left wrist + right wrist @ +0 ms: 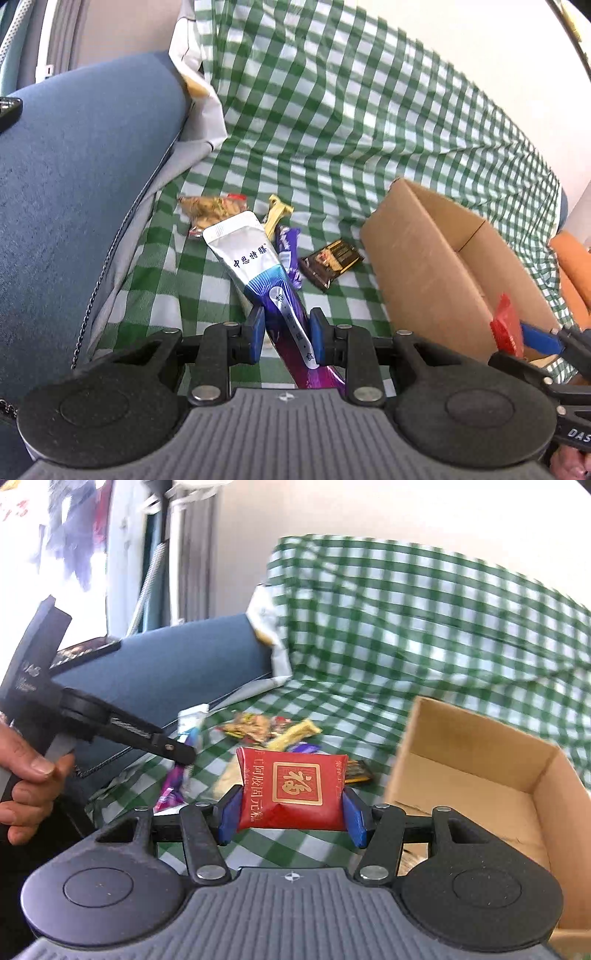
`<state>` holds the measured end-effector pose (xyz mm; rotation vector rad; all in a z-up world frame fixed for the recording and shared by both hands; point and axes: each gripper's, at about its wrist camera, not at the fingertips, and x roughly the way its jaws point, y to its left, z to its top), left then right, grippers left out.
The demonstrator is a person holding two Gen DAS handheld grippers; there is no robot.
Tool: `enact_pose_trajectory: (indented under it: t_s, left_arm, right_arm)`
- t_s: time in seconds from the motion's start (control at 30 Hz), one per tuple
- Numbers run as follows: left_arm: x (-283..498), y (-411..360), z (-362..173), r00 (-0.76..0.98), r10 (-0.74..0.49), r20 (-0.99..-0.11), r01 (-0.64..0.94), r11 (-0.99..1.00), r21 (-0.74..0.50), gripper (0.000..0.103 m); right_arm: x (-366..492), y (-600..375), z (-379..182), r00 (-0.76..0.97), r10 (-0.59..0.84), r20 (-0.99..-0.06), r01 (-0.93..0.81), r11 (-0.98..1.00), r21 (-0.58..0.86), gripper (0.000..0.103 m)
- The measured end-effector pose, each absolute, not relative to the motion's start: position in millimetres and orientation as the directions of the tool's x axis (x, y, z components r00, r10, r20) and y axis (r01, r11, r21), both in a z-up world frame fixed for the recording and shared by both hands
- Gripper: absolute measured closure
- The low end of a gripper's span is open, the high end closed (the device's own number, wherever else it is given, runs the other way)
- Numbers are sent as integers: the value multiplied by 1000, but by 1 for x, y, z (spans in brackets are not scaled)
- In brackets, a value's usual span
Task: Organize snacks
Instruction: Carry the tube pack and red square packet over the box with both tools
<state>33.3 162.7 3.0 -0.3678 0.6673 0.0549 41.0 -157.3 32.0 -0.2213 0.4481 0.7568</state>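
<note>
left hand-held gripper clamps sachet | right hand-held gripper clamps red packet | box at 2 o'clock; advise clearing rim before release

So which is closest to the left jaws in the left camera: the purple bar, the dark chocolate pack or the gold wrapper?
From the left gripper:
1. Purple bar, just ahead, beside the silver pouch.
2. Dark chocolate pack, a bit to the right.
3. Gold wrapper, farthest back on the checked cloth.
</note>
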Motion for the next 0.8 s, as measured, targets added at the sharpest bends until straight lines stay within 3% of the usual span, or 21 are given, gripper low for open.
enact_pose_trajectory:
  t_s: [0.4,0.63,0.8]
  left_arm:
    - [20,160,14,842,-37,-539,-161,935,-316,75]
    - [31,147,20,820,-7,-572,-180,946,-270,75]
    - [40,121,35,840,-36,-542,-149,944,-294,75]
  right_arm:
    - [49,-192,24,675,643,-362,-667,741,71,45]
    - [53,-208,27,719,623,-308,-626,773,102,45]
    - [58,-215,26,757,586,-288,-587,804,93,45]
